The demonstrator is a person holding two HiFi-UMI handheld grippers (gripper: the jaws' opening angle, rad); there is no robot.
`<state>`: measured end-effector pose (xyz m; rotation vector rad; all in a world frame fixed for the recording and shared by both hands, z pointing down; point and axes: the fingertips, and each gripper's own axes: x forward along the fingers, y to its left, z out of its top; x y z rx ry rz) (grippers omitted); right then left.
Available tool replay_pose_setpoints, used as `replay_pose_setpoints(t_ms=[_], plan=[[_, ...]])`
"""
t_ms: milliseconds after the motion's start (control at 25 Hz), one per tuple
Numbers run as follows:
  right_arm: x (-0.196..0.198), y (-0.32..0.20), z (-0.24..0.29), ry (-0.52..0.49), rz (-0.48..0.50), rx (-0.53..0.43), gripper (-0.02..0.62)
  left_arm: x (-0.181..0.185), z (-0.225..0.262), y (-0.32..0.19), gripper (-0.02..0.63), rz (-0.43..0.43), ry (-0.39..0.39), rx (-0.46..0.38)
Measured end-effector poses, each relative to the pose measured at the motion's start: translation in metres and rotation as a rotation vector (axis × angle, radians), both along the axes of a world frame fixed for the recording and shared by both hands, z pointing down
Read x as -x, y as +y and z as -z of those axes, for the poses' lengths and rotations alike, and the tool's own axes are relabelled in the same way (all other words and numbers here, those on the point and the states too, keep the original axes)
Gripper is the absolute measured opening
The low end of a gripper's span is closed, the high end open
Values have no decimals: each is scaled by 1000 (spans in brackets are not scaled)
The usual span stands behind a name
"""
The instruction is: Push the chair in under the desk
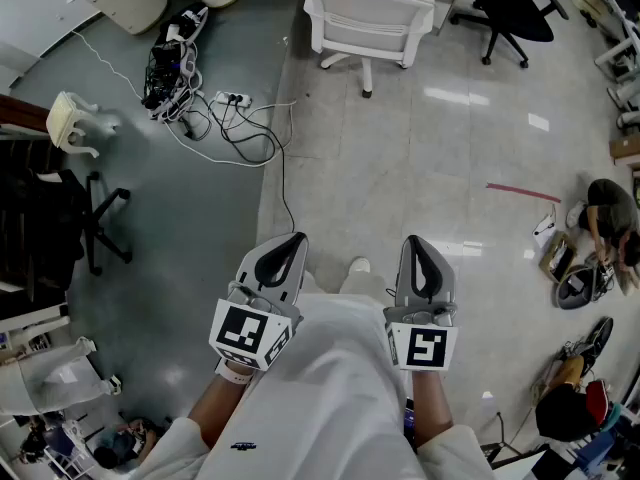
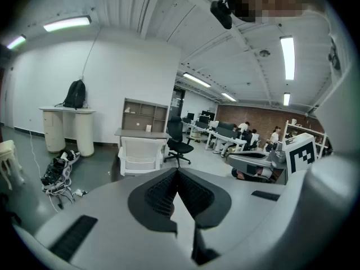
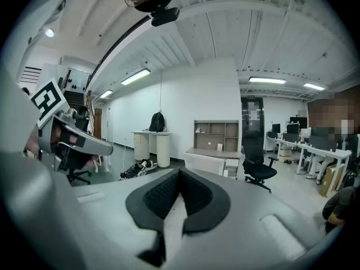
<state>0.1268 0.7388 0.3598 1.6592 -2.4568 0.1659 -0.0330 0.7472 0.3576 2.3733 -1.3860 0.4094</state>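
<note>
Left gripper (image 1: 292,243) and right gripper (image 1: 420,246) side by side over the floor (image 1: 440,168), jaws closed on nothing. White chair (image 1: 367,20) well ahead, just before the bench (image 2: 138,133).

I count two claws, the left claw (image 1: 296,238) and the right claw (image 1: 416,242), and just one white chair (image 1: 367,20). There are two more seats, the far black chair (image 1: 515,8) and the near black chair (image 1: 70,223). I also see one tangle of cables (image 1: 175,68), one backpack (image 2: 74,94) and one person (image 1: 608,213) crouched on the floor.
</note>
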Motion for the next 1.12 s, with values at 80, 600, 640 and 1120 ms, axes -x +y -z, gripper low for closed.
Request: replay_pose_setpoints(t_ms=[80,600,640,1120], plan=[[24,6,5,-15,5,3,11,13,0,2,6,-9,18,11],[164,10,33,-92,-40,-22,11,132,21,-7,6,-91,83,-28],[172,8,36,-89,-44,-34,11,140,21,-8,6,-86,85,-33],[212,-17,30,-38,-84,-21,11,196,18,-27,6,-87,120,-44]])
